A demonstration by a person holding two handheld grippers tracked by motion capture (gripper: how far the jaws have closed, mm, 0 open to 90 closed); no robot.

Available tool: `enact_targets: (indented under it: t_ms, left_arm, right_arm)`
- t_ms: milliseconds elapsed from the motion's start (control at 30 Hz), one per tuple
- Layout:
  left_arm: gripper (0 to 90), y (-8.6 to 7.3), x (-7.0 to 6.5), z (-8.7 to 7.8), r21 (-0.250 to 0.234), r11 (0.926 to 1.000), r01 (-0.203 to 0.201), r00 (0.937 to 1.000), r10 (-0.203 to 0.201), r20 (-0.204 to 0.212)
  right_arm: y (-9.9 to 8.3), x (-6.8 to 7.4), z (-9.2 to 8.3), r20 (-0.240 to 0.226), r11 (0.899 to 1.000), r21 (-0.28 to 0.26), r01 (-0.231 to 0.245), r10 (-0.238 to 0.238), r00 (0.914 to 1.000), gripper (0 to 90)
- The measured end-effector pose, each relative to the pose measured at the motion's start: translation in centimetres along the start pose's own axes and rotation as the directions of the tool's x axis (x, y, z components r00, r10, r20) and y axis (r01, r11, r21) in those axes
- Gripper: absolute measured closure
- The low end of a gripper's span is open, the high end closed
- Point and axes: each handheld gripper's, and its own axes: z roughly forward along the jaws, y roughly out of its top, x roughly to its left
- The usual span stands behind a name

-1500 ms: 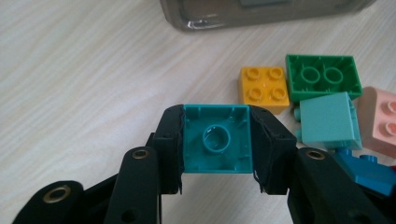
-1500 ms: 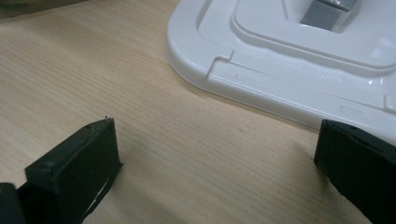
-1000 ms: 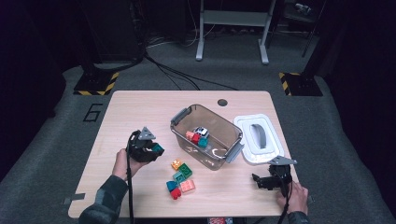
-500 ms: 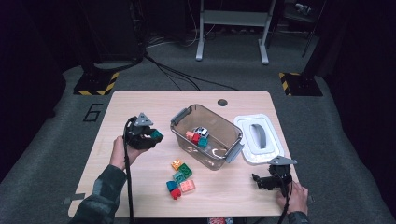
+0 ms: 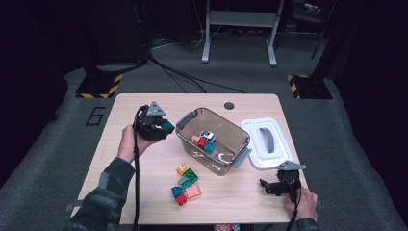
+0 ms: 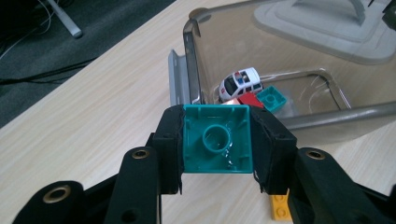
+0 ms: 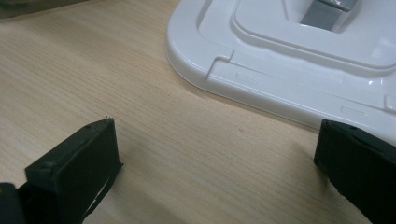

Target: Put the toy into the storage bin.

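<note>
The work is putting toy blocks into the clear box (image 5: 214, 142), and it looks about half done. The left tongs (image 5: 163, 129) pinch a teal block (image 6: 216, 138) between their two jaws and hold it above the counter (image 5: 144, 192), just beside the left end of the box and not yet over it. Inside the box there already lie a small toy car (image 6: 240, 83), a red block (image 6: 247, 99) and another teal block (image 6: 272, 97). A group of loose blocks (image 5: 186, 185) waits on the counter in front of the box. The white lid (image 5: 266, 143) rests beside the box, so closing probably comes last. The right tongs (image 5: 269, 186) rest spread and empty near the lid.
</note>
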Motion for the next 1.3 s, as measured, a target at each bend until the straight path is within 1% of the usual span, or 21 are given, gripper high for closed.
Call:
enact_targets:
  t_ms: [33,67,100,133,167,200,267,367,500,533,667,767,867,1033,1133,1167,1300]
  left_arm:
    - [59.1,0.3,-0.1,0.1,-0.001,1.0000,0.003,1.0000,-0.003,0.002]
    - [59.1,0.6,-0.1,0.3,-0.002,1.0000,-0.007,1.0000,0.007,0.001]
    - [59.1,0.9,-0.2,0.5,-0.001,1.0000,-0.007,1.0000,0.007,0.006]
    - [59.1,1.1,-0.2,0.8,0.008,1.0000,-0.003,0.9999,0.003,0.010]
    - [59.1,1.4,-0.3,1.1,0.010,0.9999,-0.007,0.9999,0.007,0.008]
    - [59.1,1.6,-0.3,1.4,0.016,0.9998,-0.010,0.9998,0.010,0.017]
    - [59.0,2.0,-0.5,2.0,0.015,0.9998,-0.010,0.9998,0.010,0.016]
    - [59.0,2.3,-0.8,3.0,0.023,0.9996,-0.014,0.9996,0.013,0.026]
    - [58.9,2.5,-1.0,4.5,0.046,0.9989,-0.010,0.9992,0.008,0.040]
    - [58.9,2.5,-1.1,4.9,0.048,0.9988,-0.001,0.9991,-0.001,0.043]
    - [58.8,2.2,-1.2,6.4,0.080,0.9968,0.009,0.9982,-0.013,0.059]
    - [58.7,1.8,-1.3,7.0,0.104,0.9945,0.006,0.9977,-0.013,0.067]
    - [58.4,1.6,-1.3,7.3,0.126,0.9921,0.000,0.9978,-0.008,0.065]
    - [57.2,1.5,-1.3,7.2,0.137,0.9906,0.002,0.9972,-0.013,0.073]
    - [51.2,1.5,-1.1,7.1,0.144,0.9896,0.002,0.9971,-0.013,0.075]
    - [50.2,1.4,-1.1,7.0,0.139,0.9901,0.015,0.9965,-0.026,0.079]
    - [40.3,1.4,-1.3,6.2,0.129,0.9914,0.022,0.9959,-0.033,0.084]
  right_arm:
    - [0.0,0.0,0.0,0.000,1.000,0.000,0.000,0.000,1.0000,0.0]
    - [0.0,0.0,0.0,0.000,1.000,0.000,0.000,0.000,1.0000,0.0]
    - [0.0,0.0,0.0,0.000,1.000,0.000,0.000,0.000,1.0000,0.0]
    - [0.0,0.0,0.0,0.000,1.000,0.000,0.000,0.000,1.0000,0.0]
    - [0.0,0.0,0.0,0.000,1.000,0.000,0.000,0.000,1.0000,0.0]
    - [0.0,0.0,0.0,0.001,1.000,0.002,0.000,0.000,1.0000,0.0]
    - [0.0,0.0,0.0,0.000,1.000,0.000,0.000,0.000,1.0000,0.0]
    - [0.0,0.0,0.0,0.000,1.000,0.000,0.000,0.000,1.0000,0.0]
    - [0.0,0.0,0.0,0.000,1.000,0.000,0.000,0.000,1.0000,0.0]
    - [0.0,0.0,0.0,0.000,1.000,0.000,-0.001,0.001,1.0000,0.0]
    - [0.0,0.0,0.0,0.000,1.000,0.000,0.000,0.000,1.0000,0.0]
    - [0.0,0.0,0.0,0.000,1.000,0.000,0.000,0.000,1.0000,0.0]
    - [0.0,0.0,0.0,0.000,1.000,0.000,0.000,0.000,1.0000,0.0]
    - [0.0,0.0,0.0,0.000,1.000,0.000,0.000,0.000,1.0000,0.0]
    - [0.0,0.0,0.0,0.000,1.000,0.000,0.000,0.000,1.0000,0.0]
    - [0.0,0.0,0.0,0.000,1.000,0.000,0.000,0.000,1.0000,0.0]
    - [0.0,0.0,0.0,0.000,1.000,0.000,0.000,0.000,1.0000,0.0]
